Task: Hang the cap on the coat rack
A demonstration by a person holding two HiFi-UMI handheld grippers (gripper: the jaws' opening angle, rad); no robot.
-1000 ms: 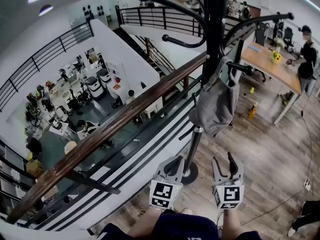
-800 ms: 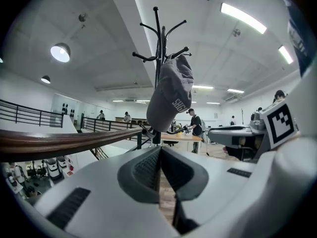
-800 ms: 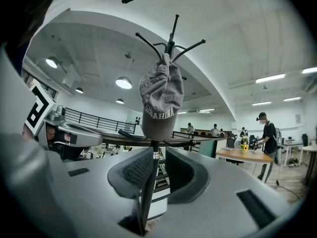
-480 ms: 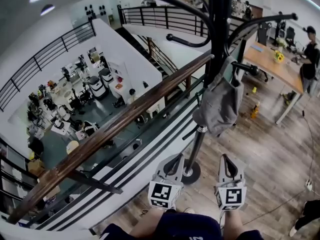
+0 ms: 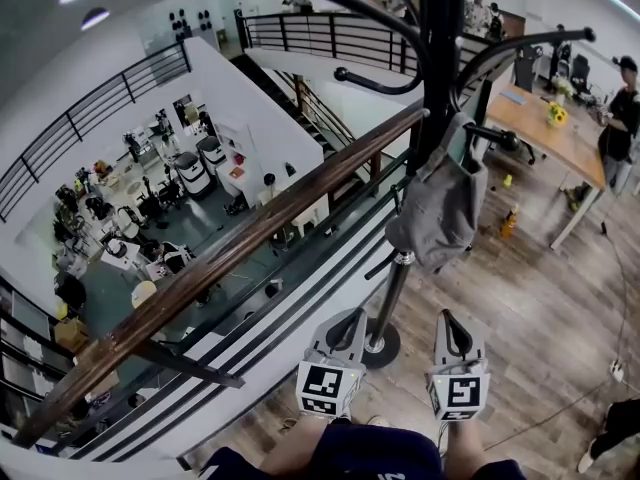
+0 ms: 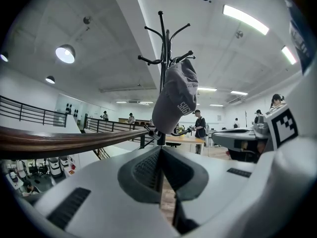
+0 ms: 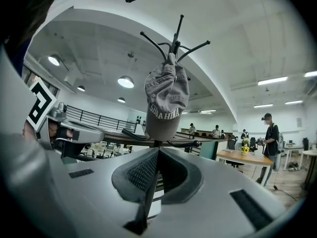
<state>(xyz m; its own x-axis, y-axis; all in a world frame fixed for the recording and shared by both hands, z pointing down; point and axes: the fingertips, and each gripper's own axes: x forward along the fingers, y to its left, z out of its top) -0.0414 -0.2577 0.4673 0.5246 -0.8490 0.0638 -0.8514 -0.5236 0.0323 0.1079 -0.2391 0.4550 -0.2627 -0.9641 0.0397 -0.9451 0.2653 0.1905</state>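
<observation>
I see the grey cap hanging on the coat rack, at twelve o'clock from my left gripper and right gripper and well apart from them. Both are pinched closed on nothing.

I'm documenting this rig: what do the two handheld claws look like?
The left claw and right claw are alike: pale grey shells tapering to dark, ribbed pads, each carrying a marker cube printed with black-and-white squares.

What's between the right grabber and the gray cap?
Nothing solid: in the head view, only open air above the wooden floor lies between the shut right gripper and the cap hanging on the coat rack.
</observation>
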